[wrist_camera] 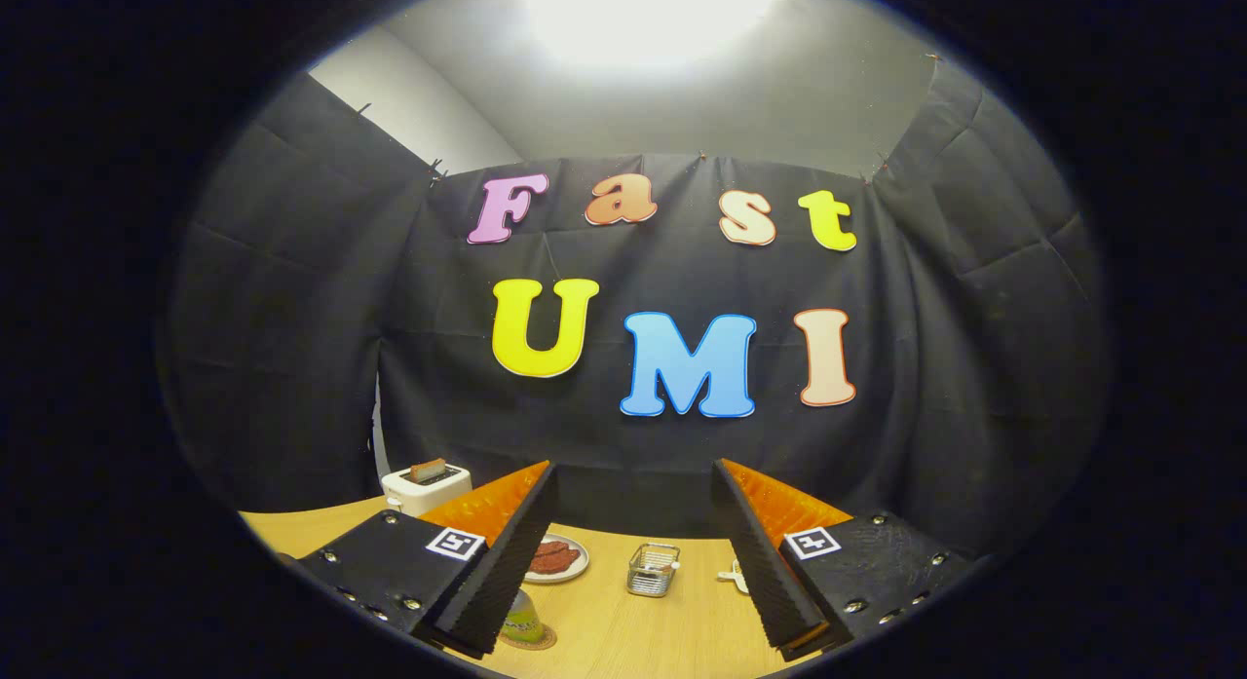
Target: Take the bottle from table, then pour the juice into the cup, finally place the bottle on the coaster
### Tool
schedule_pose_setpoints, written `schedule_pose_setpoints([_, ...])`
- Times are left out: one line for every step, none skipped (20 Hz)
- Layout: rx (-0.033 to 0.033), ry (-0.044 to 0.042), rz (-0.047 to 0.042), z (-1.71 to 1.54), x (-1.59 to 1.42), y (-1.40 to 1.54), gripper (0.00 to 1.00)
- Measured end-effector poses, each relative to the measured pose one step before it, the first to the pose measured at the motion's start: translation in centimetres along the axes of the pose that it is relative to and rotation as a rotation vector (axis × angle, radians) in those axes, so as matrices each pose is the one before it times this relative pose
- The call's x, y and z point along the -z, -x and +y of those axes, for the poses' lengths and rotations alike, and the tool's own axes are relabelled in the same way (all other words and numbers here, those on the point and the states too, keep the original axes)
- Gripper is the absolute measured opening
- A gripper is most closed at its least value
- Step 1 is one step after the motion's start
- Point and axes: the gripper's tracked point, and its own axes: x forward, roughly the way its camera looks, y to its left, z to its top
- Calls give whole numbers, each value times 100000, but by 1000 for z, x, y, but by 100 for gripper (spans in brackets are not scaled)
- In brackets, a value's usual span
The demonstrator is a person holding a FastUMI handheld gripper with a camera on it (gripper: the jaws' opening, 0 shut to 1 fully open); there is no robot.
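Now our gripper point(623, 562) hangs with jaws apart and empty, above the cup point(522, 619) just beside the left jaw

Hand-held gripper point(633, 562) — screwed plates, square markers — fingers parted, ribbed.

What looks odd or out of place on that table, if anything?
Nothing stands out. The toaster stands upright with a slice of toast in its slot, the plate lies flat, and the small glass container stands upright between the open fingers. A greenish object sits on a coaster. No spill shows.
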Motion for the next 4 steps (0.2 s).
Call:
schedule_pose_setpoints([213,-578,254,-339,-381,278,96])
schedule_pose_setpoints([574,-133,3,-482,-384,183,96])
schedule_pose_setpoints([740,283,-250,-484,-317,235,97])
schedule_pose_setpoints([1229,552,-544,-578,-295,145,96])
